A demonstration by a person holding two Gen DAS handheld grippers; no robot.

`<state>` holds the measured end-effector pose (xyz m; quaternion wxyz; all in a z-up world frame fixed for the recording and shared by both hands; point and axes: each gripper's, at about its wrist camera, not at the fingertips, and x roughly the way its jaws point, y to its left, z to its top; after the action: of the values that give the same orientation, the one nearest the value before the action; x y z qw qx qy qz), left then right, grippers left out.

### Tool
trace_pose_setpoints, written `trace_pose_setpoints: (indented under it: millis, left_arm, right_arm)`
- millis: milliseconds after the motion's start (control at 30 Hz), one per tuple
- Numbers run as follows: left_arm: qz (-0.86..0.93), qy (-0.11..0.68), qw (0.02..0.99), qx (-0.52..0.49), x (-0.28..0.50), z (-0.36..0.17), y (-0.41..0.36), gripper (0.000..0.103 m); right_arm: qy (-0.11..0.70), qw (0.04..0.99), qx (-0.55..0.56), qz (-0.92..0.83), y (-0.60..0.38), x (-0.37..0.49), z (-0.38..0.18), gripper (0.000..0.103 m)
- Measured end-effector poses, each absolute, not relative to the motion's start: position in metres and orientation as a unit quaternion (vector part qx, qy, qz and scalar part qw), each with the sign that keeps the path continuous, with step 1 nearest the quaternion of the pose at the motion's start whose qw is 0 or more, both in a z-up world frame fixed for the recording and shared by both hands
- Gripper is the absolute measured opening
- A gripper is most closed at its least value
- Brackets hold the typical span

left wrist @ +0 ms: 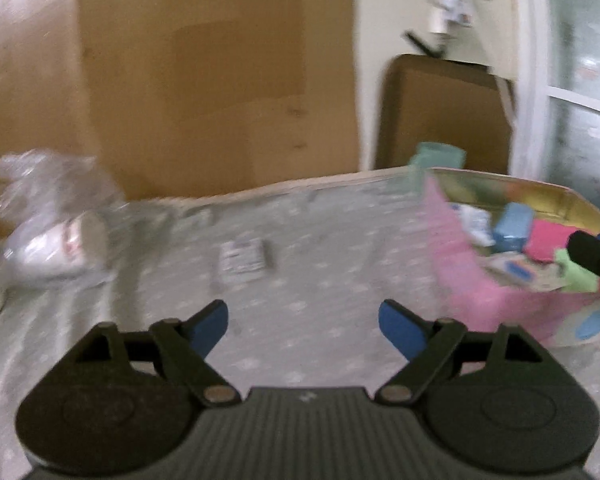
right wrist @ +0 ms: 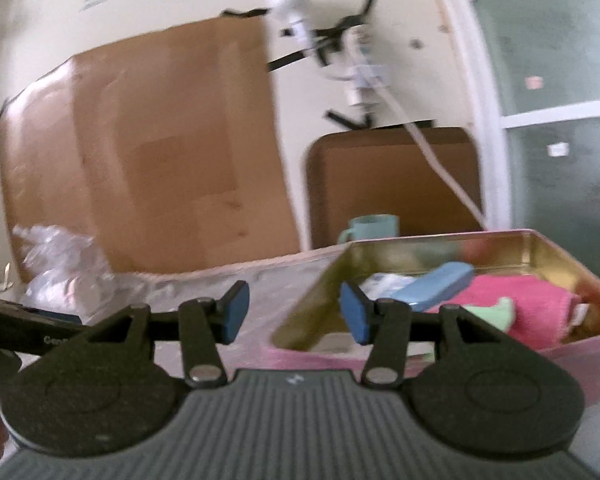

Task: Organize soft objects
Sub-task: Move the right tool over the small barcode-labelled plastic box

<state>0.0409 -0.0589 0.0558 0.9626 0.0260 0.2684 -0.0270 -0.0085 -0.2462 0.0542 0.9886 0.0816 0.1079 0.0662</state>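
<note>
Pink tin [left wrist: 500, 300] sat at right of left wrist view, on the spotted cloth [left wrist: 300, 280]; inside it a blue pack [left wrist: 512, 228], pink cloth [left wrist: 548, 240] and green cloth [left wrist: 576, 272]. A small white packet [left wrist: 242, 261] lay alone mid-frame, well apart from the tin. Left gripper [left wrist: 303, 326] was spread, nothing between its jaws. Right gripper [right wrist: 294, 312] was also spread and empty, low centre of its view, at the tin's near left corner. Plastic bag [left wrist: 52, 220] at left; cardboard [left wrist: 220, 80] behind; mug [right wrist: 374, 226] beyond the tin.
</note>
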Motion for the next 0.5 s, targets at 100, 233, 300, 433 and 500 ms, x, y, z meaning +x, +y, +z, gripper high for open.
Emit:
trace_pose_setpoints:
  millis: [100,233,300,433,500]
  left_arm:
    - [-0.003,0.274,0.962,0.014,0.038,0.048,-0.027,0.087]
    - [0.029,0.284,0.958,0.002,0.036,0.032,0.011,0.088]
    - [0.048,0.290,0.956,0.000,0.037,0.023,0.027,0.088]
    - [0.072,0.306,0.949,-0.019,0.040,0.006,0.055,0.088]
    - [0.080,0.310,0.947,-0.023,0.041,-0.001,0.064,0.089]
  right_arm:
    - [0.122,0.986,0.073,0.090,-0.224,-0.005,0.052,0.057]
    - [0.138,0.983,0.051,0.110,-0.195,-0.002,0.046,0.057]
    - [0.147,0.981,0.040,0.119,-0.181,0.001,0.041,0.057]
    - [0.174,0.975,0.028,0.137,-0.160,0.010,0.031,0.057]
    - [0.187,0.971,0.024,0.145,-0.150,0.016,0.026,0.058]
